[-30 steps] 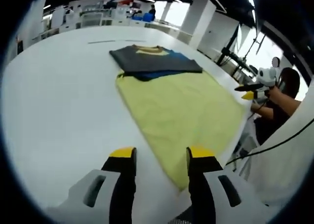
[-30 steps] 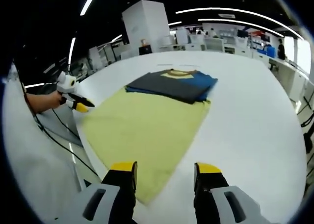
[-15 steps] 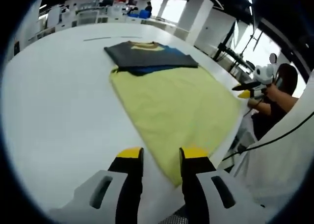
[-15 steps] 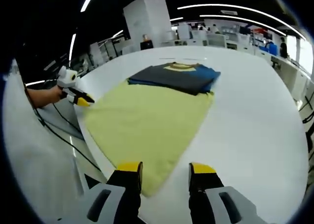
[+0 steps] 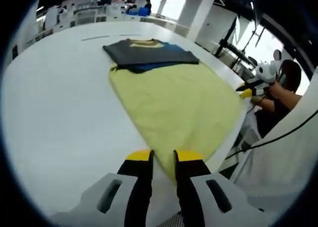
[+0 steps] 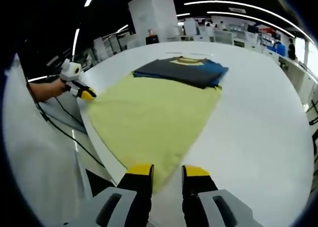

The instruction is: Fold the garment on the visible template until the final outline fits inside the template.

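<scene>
A folded dark grey and blue garment [image 5: 149, 55] [image 6: 186, 70] lies at the far end of a yellow cloth [image 5: 179, 105] [image 6: 149, 117] spread flat on the white table [image 5: 59, 113]. My left gripper [image 5: 163, 157] is at one near corner of the cloth. Its jaws are drawn close, with a narrow gap and the cloth's tip between them. My right gripper [image 6: 167, 171] stands the same way at the other near corner. Each shows in the other's view at the table edge: right gripper [image 5: 247, 93], left gripper [image 6: 85, 94].
The table edge runs just past both near cloth corners. A person's arm [image 5: 278, 95] and hand [image 6: 47, 90] hold the grippers there. Dark cables [image 5: 278, 142] [image 6: 64, 137] hang beside the table. Bare white table [image 6: 258, 117] lies on the outer sides of the cloth.
Both grippers' jaws have narrowed steadily from wide apart to a small gap. Each has moved in over its corner of the yellow cloth. The garment has not moved.
</scene>
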A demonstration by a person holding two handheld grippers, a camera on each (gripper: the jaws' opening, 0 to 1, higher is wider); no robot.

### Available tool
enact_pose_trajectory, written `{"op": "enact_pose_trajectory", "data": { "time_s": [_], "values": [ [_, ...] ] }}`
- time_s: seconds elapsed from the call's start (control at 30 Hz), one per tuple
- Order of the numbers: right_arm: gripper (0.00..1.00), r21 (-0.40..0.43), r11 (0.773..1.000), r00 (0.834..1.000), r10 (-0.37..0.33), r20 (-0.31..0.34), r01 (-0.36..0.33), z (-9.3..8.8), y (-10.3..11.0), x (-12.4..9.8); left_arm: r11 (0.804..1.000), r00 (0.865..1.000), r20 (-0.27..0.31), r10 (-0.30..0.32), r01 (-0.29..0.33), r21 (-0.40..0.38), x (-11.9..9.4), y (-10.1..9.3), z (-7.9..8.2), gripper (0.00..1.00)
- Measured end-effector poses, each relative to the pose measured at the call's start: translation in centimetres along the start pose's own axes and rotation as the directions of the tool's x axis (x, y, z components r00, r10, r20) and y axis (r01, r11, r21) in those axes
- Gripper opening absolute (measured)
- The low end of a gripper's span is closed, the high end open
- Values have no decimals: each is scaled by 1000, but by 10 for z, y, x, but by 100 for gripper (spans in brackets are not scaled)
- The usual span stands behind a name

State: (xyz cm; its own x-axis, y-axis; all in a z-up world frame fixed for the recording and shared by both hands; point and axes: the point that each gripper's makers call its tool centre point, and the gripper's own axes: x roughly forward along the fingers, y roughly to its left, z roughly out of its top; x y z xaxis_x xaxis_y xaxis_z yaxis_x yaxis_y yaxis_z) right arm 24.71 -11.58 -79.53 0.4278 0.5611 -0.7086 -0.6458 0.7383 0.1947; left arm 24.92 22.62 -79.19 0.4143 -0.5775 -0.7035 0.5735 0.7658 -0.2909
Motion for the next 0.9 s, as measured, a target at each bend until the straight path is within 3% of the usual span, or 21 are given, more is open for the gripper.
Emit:
{"op": "enact_pose_trajectory", "data": {
  "time_s": [0.3, 0.73, 0.9],
  "values": [
    [15, 2, 1000, 1000, 8, -11, -8, -3, 1, -1, 1000, 1000, -14, -11, 11, -10, -2, -1, -4, 10],
    [0, -42, 999, 999, 8, -32, -9, -5, -1, 1, 1000, 999, -38, -15, 16, 19, 3, -2, -7, 1],
    [0, -48, 999, 999, 6, -38, -7, -5, -2, 1, 1000, 999, -38, -17, 18, 19, 4, -2, -7, 1]
  ]
}}
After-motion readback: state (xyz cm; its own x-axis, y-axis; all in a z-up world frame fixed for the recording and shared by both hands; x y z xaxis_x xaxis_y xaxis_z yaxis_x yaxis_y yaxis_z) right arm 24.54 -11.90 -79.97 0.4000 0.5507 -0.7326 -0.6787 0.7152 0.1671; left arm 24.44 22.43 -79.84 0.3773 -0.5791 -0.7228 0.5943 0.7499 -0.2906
